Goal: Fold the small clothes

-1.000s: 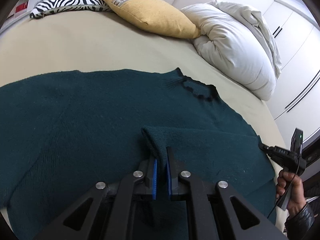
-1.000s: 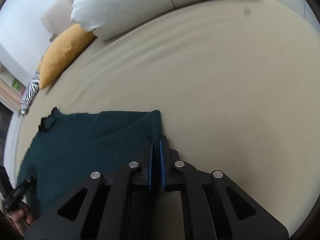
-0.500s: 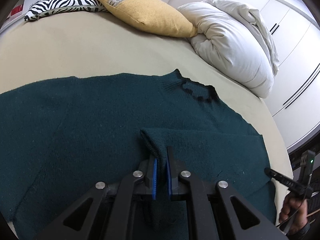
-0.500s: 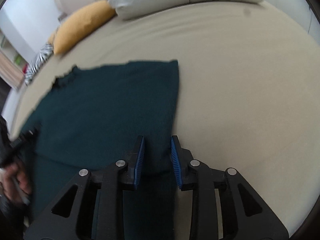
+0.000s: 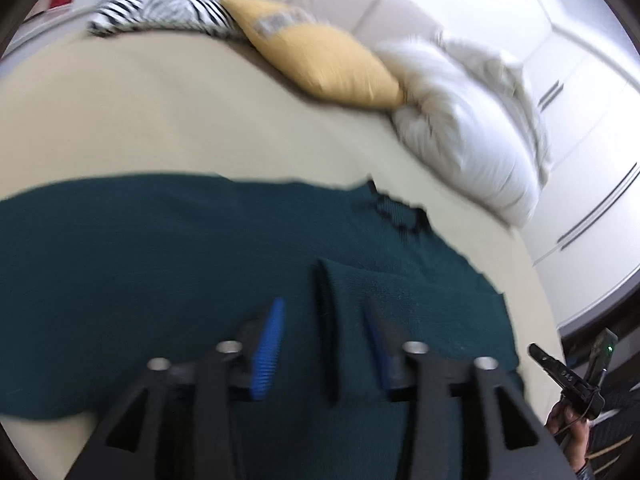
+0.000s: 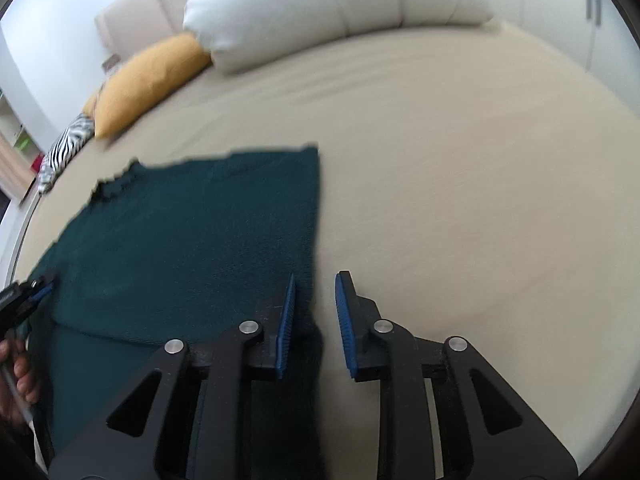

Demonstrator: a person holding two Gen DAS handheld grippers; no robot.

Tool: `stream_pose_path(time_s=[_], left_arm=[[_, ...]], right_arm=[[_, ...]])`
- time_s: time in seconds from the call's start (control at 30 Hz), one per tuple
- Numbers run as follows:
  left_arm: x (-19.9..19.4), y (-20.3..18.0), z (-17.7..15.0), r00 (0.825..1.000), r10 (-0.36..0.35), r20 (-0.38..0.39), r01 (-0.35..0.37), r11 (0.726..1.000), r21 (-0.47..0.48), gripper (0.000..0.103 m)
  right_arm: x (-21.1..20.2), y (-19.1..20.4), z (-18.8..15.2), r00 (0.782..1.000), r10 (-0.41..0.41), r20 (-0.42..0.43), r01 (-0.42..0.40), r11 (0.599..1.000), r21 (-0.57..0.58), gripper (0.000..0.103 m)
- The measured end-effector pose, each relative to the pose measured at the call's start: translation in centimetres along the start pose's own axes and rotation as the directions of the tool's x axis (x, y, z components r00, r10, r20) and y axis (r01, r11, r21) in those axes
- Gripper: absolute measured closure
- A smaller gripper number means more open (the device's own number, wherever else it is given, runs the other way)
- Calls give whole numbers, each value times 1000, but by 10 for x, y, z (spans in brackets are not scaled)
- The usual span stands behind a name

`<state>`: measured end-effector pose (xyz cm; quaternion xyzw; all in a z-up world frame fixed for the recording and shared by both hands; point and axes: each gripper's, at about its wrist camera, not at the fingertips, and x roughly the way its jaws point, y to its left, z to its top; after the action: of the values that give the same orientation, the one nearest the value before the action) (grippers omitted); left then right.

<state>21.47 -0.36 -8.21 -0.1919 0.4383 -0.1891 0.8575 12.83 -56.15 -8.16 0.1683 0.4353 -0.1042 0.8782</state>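
A dark teal knitted sweater (image 5: 160, 264) lies flat on the beige bed, its right side folded inward; it also shows in the right wrist view (image 6: 192, 240). The folded sleeve's cuff edge (image 5: 326, 320) lies between the blue pads of my left gripper (image 5: 324, 332), which is open and holds nothing. My right gripper (image 6: 316, 312) is open over the sweater's right folded edge (image 6: 314, 220), holding nothing. The right gripper also shows at the left wrist view's right edge (image 5: 560, 372). The left gripper also shows at the right wrist view's left edge (image 6: 28, 296).
The beige bed sheet (image 6: 460, 200) stretches right of the sweater. A yellow cushion (image 5: 324, 64), a zebra cushion (image 5: 160, 12) and a white duvet (image 5: 472, 132) lie at the headboard. White wardrobe doors (image 5: 580, 160) stand to the right.
Both grippers have opened and let go of the sweater. The right one released first and pulled back; the left one released the folded sleeve just now. The fold lies flat.
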Motion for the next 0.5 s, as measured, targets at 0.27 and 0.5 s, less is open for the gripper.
stream_pose_path(time_s=[0.27, 0.5], left_arm=[[-172, 143, -27, 956, 236, 173, -195, 955, -224, 31], [-267, 278, -59, 856, 475, 204, -301, 778, -552, 27]], right_arm=[[-127, 82, -37, 919, 55, 390, 9, 987, -161, 4], [-156, 154, -71, 875, 285, 392, -214, 953, -216, 0]])
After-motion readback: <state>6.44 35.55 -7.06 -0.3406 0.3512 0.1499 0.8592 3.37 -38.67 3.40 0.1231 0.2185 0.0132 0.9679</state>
